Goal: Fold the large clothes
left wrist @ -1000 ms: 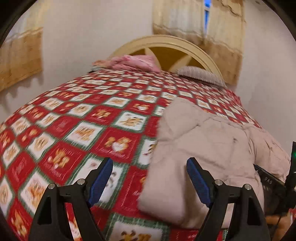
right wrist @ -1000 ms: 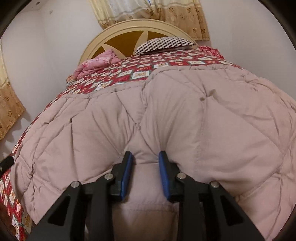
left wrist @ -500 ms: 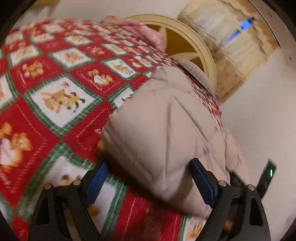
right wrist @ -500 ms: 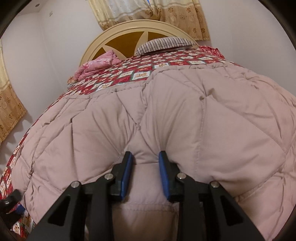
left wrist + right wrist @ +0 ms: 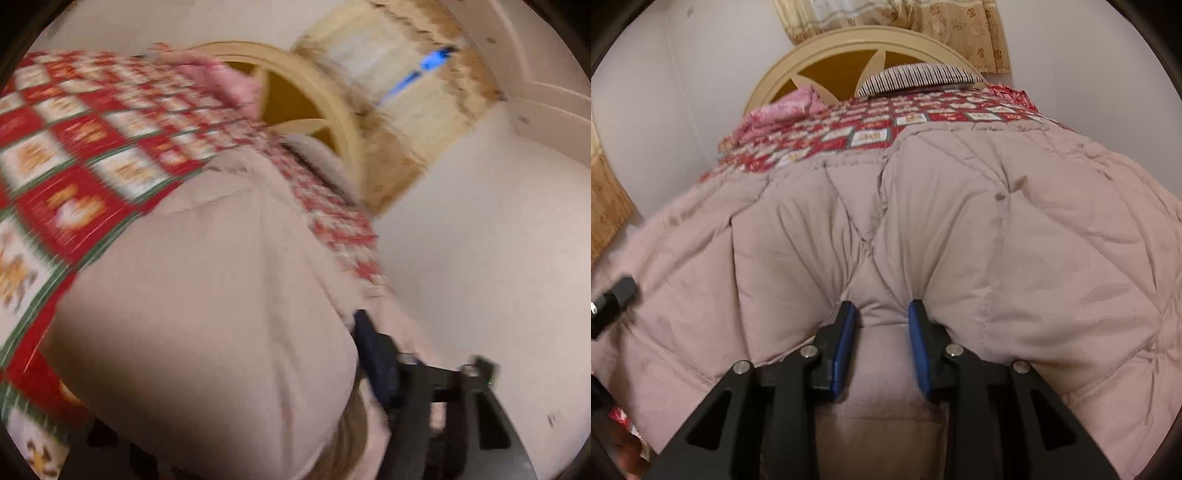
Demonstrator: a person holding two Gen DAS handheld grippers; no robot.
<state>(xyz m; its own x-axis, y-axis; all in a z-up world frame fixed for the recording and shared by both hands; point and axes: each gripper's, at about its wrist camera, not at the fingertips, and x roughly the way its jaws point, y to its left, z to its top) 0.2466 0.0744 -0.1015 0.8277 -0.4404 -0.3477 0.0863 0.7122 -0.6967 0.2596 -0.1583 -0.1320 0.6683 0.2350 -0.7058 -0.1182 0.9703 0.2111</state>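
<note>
A pale pink padded coat [image 5: 1015, 229] lies spread over the near part of a bed. My right gripper [image 5: 882, 310] is shut on a pinched fold at the coat's near edge. In the blurred left wrist view the coat's side edge [image 5: 207, 314] bulges across my left gripper [image 5: 295, 332]. Its jaws are closing on that cloth. One blue-padded finger [image 5: 373, 362] presses against the fabric, and the other finger is hidden under the coat. A black part of the left gripper [image 5: 613, 299] shows at the coat's left edge in the right wrist view.
The red, white and green patterned bedspread [image 5: 871, 129] covers the bed. At its head stand a rounded cream headboard [image 5: 849, 55], a striped pillow [image 5: 919, 74] and a folded pink cloth [image 5: 783, 110]. Curtains [image 5: 923, 22] hang behind, with walls on both sides.
My left gripper swung right onto the coat's side edge, rolled, and narrowed its jaws around the cloth. The right gripper kept its hold in the same place.
</note>
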